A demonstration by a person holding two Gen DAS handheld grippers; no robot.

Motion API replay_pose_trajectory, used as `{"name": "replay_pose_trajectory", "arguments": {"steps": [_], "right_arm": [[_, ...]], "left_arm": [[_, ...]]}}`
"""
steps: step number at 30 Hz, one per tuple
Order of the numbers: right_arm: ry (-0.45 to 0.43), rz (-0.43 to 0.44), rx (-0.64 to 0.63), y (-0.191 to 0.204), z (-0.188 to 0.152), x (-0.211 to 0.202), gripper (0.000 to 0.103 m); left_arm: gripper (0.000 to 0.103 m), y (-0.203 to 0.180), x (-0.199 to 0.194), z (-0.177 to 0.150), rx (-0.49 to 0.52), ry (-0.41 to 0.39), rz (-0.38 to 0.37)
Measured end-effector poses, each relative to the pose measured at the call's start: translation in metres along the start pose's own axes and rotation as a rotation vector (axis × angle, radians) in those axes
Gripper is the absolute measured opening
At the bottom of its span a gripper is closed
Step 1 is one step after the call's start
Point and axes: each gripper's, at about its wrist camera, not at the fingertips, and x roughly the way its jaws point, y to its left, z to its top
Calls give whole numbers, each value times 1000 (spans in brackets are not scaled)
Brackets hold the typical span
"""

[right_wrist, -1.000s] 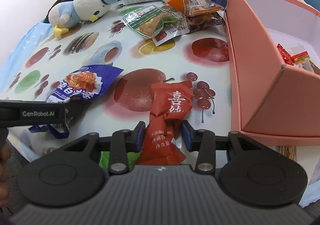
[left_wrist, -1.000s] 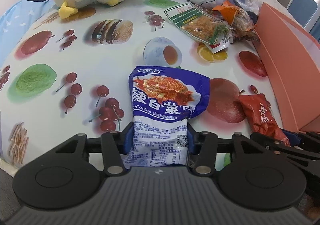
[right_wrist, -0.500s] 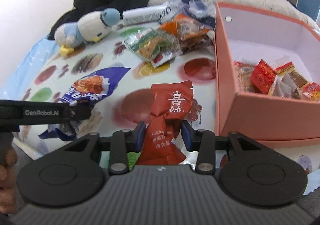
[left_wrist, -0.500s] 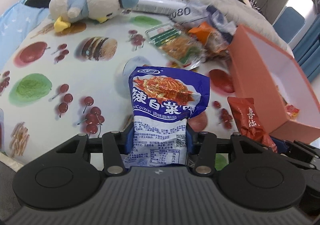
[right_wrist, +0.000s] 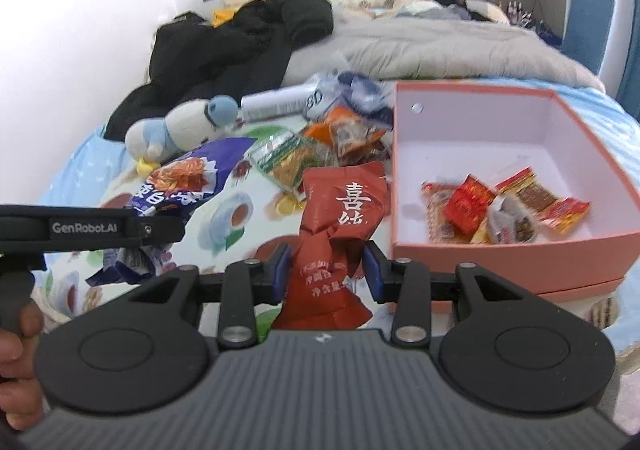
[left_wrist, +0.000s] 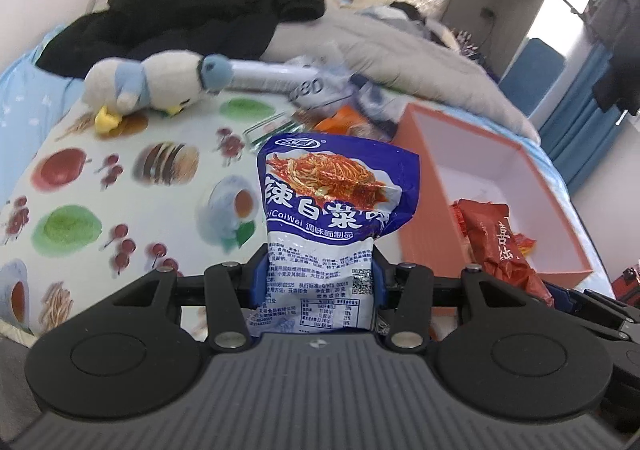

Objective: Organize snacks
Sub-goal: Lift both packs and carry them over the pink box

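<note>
Aloft over a fruit-print tablecloth (left_wrist: 120,178), both grippers carry a snack. Centre frame in the left wrist view, the left gripper (left_wrist: 318,282) has its jaws clamped on the lower half of a blue-and-white spicy cabbage noodle-snack packet (left_wrist: 336,210), which stands upright with its long axis running up the picture. In the right wrist view the right gripper (right_wrist: 324,270) pinches the crumpled waist of a red wrapped snack pack (right_wrist: 340,226), also upright.

Outward from the jaws, the open pink cardboard box (right_wrist: 492,246) fills the right of the right wrist frame, its near wall just beside the red pack; several small red and orange sachets (right_wrist: 504,210) already lie on its white floor. From the left wrist view the box (left_wrist: 416,186) sits right of the blue packet, with the right gripper and its red pack between. The right hand looks nearer, so a drop-off would likely start there.

Loose packets (right_wrist: 312,154), a plush penguin (right_wrist: 180,130) and a white canister (right_wrist: 276,102) remain at upper left, by a black jacket (right_wrist: 240,38).
</note>
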Motion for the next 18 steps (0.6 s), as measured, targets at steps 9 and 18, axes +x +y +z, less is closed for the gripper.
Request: {"name": "replay_pose_trajectory", "arguments": {"steps": [9,18], "right_arm": [[-68,-27,34,-11,6,-47,41],[-109,-95,78,-43,12,-73,41]], "left_arm": [[54,-42,-30,4,58,-38,-71],[54,-90,-30,11,102,-42,-161]]}}
